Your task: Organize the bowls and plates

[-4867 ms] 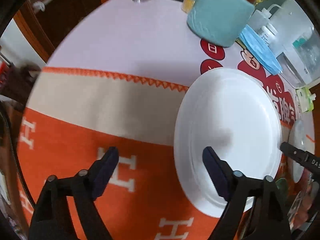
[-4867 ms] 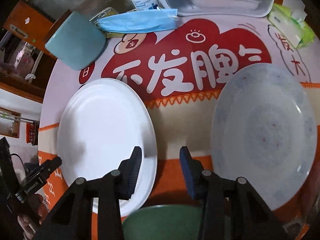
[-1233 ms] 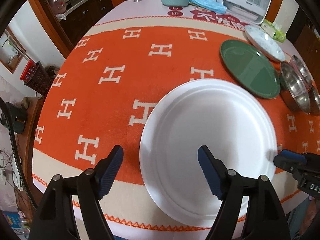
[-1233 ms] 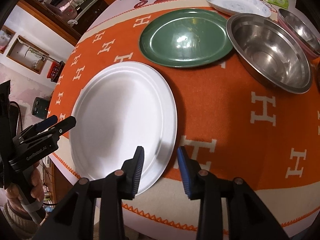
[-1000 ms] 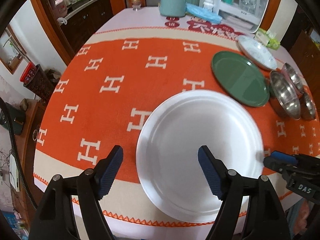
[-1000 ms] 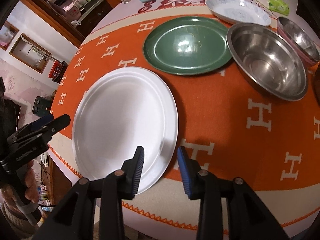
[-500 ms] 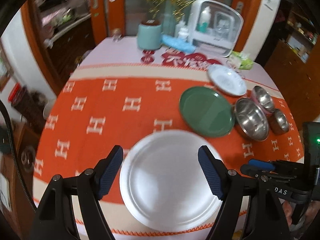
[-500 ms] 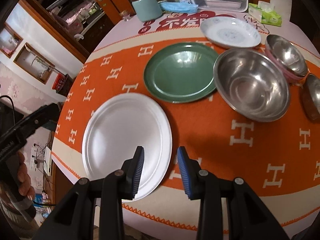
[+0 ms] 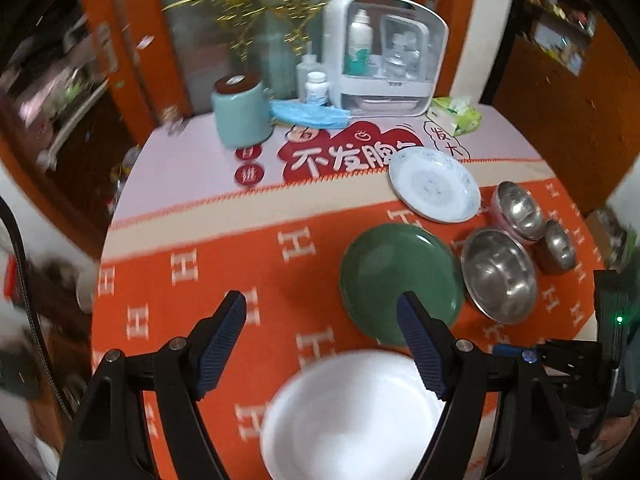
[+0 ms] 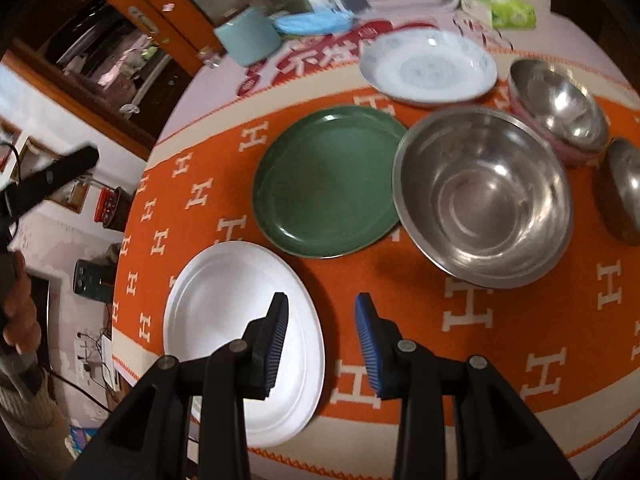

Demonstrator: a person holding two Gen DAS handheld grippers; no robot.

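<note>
The white plate (image 10: 240, 320) is seen lying flat on the orange cloth (image 10: 480, 340) that covers the surface, near its front edge. At about one o'clock from it, in the right wrist view, the green plate (image 10: 328, 180) is laid, close by but apart. At three o'clock from the green plate the large steel bowl (image 10: 484, 196) is set, its rim just beside the plate's edge. Two smaller steel bowls (image 10: 560, 108) are placed beyond it, and the patterned white plate (image 10: 428, 66) is found at twelve o'clock. The left claw (image 9: 320, 344) is held above the white plate with its jaws wide apart and nothing between them. The right claw (image 10: 322, 344) is held over the plate's right edge, jaws partly apart, gripping nothing. A teal canister (image 9: 240, 114) is stood at the far side.
</note>
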